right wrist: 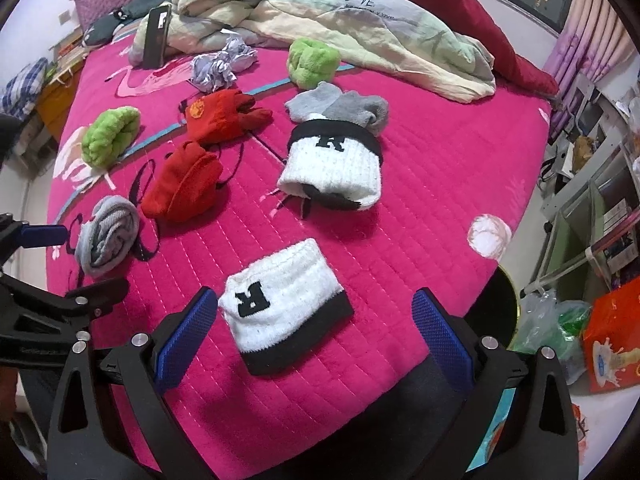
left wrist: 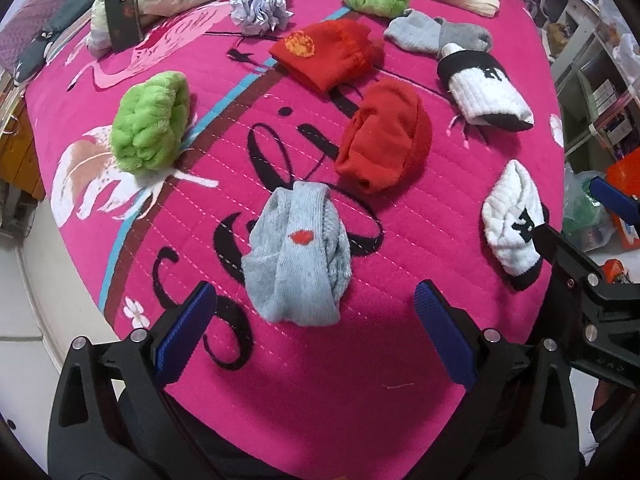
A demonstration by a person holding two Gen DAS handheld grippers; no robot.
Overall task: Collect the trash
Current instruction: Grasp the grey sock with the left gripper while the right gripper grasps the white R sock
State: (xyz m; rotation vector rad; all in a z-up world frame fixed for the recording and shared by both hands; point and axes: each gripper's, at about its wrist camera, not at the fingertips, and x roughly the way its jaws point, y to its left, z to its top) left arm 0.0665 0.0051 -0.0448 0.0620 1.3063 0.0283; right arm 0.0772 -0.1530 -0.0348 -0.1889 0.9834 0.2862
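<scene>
A crumpled ball of white paper (left wrist: 260, 2) lies at the far side of the pink bed cover (left wrist: 300, 380), also in the right wrist view (right wrist: 222, 64). My left gripper (left wrist: 316, 300) is open and empty, just short of a light blue sock (left wrist: 298, 256). My right gripper (right wrist: 314, 308) is open and empty, its blue pads either side of a white sock with a black R (right wrist: 280, 304). The right gripper's fingers show at the right edge of the left wrist view (left wrist: 576, 260).
Green (left wrist: 150, 124), red (left wrist: 384, 136) and grey (left wrist: 436, 34) socks lie scattered on the cover. A rumpled quilt (right wrist: 320, 12) and a dark phone (right wrist: 156, 36) are at the back. Shelves (right wrist: 592, 208), plastic bags (right wrist: 552, 320) and an orange packet (right wrist: 616, 340) stand right of the bed.
</scene>
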